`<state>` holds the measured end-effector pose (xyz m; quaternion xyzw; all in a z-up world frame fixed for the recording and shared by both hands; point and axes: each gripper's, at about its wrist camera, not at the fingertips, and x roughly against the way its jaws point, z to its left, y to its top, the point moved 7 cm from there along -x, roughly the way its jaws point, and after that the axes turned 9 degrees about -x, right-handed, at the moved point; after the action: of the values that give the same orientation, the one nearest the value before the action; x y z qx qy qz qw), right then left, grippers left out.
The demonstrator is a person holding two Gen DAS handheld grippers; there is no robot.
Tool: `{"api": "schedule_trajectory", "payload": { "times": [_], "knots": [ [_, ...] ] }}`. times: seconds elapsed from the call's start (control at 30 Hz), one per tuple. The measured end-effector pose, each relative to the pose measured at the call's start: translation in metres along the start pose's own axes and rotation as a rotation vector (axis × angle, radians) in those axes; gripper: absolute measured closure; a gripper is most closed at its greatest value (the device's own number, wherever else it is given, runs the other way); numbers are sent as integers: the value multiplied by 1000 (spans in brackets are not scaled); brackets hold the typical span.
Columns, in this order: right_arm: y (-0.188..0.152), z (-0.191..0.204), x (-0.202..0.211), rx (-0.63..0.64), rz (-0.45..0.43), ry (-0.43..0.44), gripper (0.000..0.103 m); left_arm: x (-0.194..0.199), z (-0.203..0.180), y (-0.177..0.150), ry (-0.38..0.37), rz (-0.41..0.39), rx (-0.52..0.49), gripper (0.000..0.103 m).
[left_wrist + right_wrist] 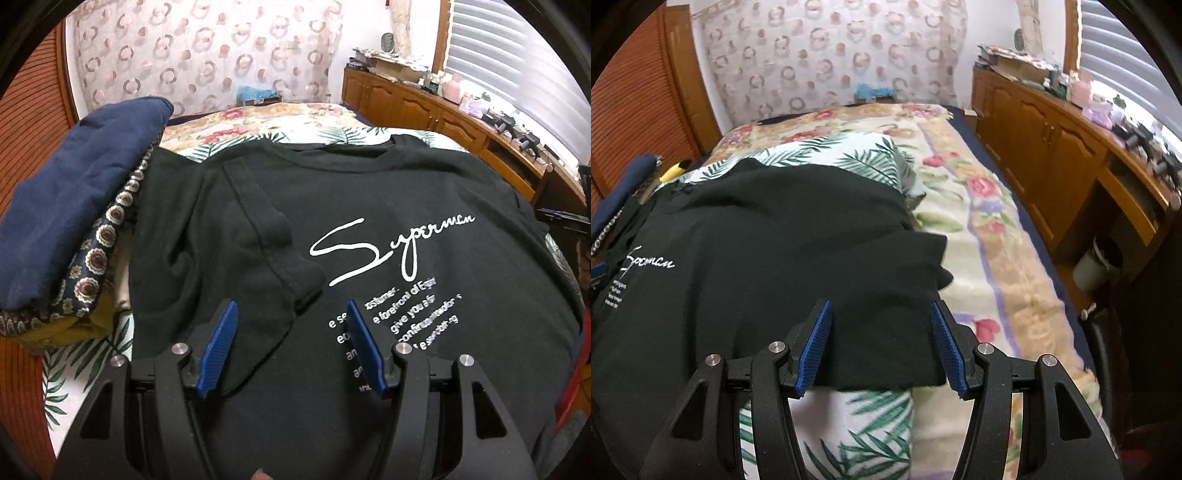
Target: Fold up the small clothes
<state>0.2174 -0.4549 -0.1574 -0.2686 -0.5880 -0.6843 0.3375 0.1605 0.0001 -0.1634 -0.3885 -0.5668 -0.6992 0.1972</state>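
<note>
Plainly, both hand-held grippers stand about half open and clasp nothing: the left gripper (291,314), low in the left wrist frame, hangs over the one black cotton T-shirt with white script lettering (369,229), its blue ribbed pads (218,347) either side of a sleeve folded inward, while the right gripper (881,314) sits low in its frame above the shirt's bottom right corner, though contact with the cloth cannot be told. That shirt lies spread on one white palm-leaf printed cushion (864,424) atop a floral blanket (982,229). One stack of folded clothes, navy piece uppermost (74,221), sits at the left of the left wrist frame.
</note>
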Motion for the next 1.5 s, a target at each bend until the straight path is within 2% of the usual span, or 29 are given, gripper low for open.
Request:
{"api": "schedule_trajectory", "payload": {
  "times": [0.23, 0.33, 0.47, 0.5, 0.57, 0.63, 0.67, 0.73, 0.87, 0.93, 1.07, 1.23, 1.37, 1.5],
  "knots": [
    [-12, -5, -2, -47, 43, 28, 46, -1, 2, -3, 14, 10, -1, 42],
    [-15, -7, -1, -68, 58, 48, 46, -3, -1, -4, 12, 15, -20, 34],
    [-18, -7, -2, -94, 75, 89, 47, -5, -3, -3, 8, 16, -21, 32],
    [-18, -8, -2, -99, 79, 101, 47, -5, -4, -3, 2, 17, -23, 29],
    [-19, -7, -1, -107, 84, 129, 52, -5, -6, -3, 5, 19, -32, 27],
    [-18, -5, 0, -100, 83, 140, 62, -5, -6, -3, 3, 19, -30, 27],
    [-18, -4, 3, -86, 74, 130, 65, -6, -7, -3, 4, 19, -31, 27],
    [-16, -4, 6, -54, 55, 96, 80, -5, -6, -3, 6, 20, -32, 26],
    [-15, 1, 12, 10, 13, 28, 92, -6, -7, -2, 10, 21, -33, 26],
    [-9, 4, 20, 24, -32, 29, 95, -7, -7, -1, 9, 21, -32, 26],
    [7, 27, 38, 84, -121, 30, 95, -7, -6, -1, 10, 22, -32, 25],
    [21, 84, 47, 184, -156, 124, 95, -7, -6, -1, 9, 22, -32, 25],
    [8, 133, 42, 238, -127, 224, 95, -7, -6, -1, 10, 22, -34, 25],
    [-16, 157, 23, 271, -57, 260, 95, -2, -3, -1, 22, 6, -42, 25]
  ]
}}
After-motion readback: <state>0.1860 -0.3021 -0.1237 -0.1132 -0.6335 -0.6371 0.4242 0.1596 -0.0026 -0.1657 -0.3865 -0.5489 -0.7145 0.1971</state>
